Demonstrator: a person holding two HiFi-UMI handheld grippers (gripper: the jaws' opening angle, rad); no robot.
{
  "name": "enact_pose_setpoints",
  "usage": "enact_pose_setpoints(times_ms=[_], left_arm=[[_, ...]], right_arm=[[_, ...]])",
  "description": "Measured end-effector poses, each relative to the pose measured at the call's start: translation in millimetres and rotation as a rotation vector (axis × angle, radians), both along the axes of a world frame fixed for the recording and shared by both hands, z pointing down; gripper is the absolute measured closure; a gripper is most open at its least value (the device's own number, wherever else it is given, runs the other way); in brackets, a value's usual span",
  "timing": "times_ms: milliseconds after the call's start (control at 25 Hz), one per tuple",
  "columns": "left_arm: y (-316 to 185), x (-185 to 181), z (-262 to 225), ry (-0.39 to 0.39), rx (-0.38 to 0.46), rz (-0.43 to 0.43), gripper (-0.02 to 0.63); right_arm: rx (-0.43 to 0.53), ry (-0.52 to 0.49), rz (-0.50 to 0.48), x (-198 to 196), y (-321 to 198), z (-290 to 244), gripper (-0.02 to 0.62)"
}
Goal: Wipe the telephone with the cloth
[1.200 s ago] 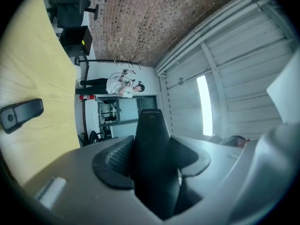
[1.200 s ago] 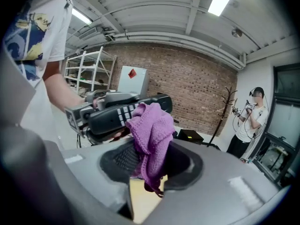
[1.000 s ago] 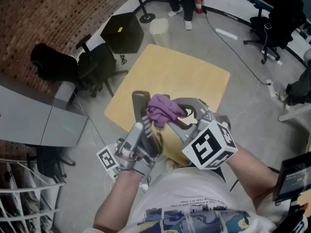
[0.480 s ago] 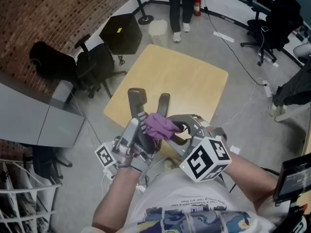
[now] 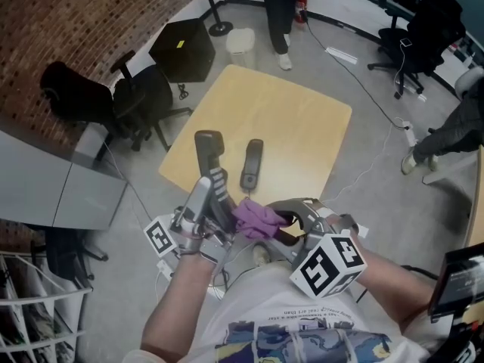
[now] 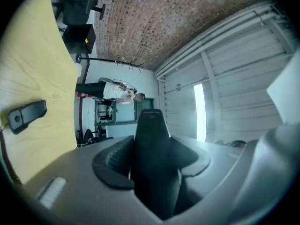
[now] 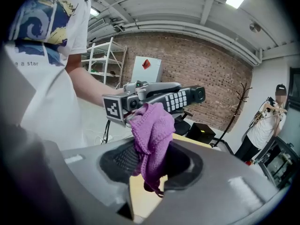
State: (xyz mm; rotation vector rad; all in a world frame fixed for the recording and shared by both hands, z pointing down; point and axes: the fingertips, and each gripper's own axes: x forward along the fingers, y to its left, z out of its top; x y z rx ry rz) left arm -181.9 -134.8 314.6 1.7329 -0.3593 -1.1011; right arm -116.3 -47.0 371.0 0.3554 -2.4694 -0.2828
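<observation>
purple cloth (image 5: 257, 219), bunched, pinched in right gripper (image 5: 276, 220); left gripper (image 5: 214, 197) clamps dark keypad handset (image 5: 209, 148).

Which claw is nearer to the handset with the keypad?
Left. The left claw grips the handset itself; the right claw, holding the purple cloth, sits beside its lower end.

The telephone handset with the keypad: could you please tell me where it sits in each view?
Head view: handset left of centre, over the yellow table's near edge.
Left gripper view: handset bottom centre, clamped between the jaws.
Right gripper view: handset upper centre, behind the purple cloth.
Shared landmark: the yellow table.
</observation>
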Motion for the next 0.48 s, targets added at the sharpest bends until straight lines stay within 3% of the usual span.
enact_pose_setpoints(times_ms=[160, 480], left_arm=[[-2, 4, 0, -0.007, -0.007, 0.015, 0.348], [9, 2, 8, -0.002, -0.019, 0.051, 0.348]], right_arm=[[0.013, 0.009, 0.011, 8, 0, -9, 0.463], [0.098, -0.056, 0.165, -11, -49, -48, 0.463]])
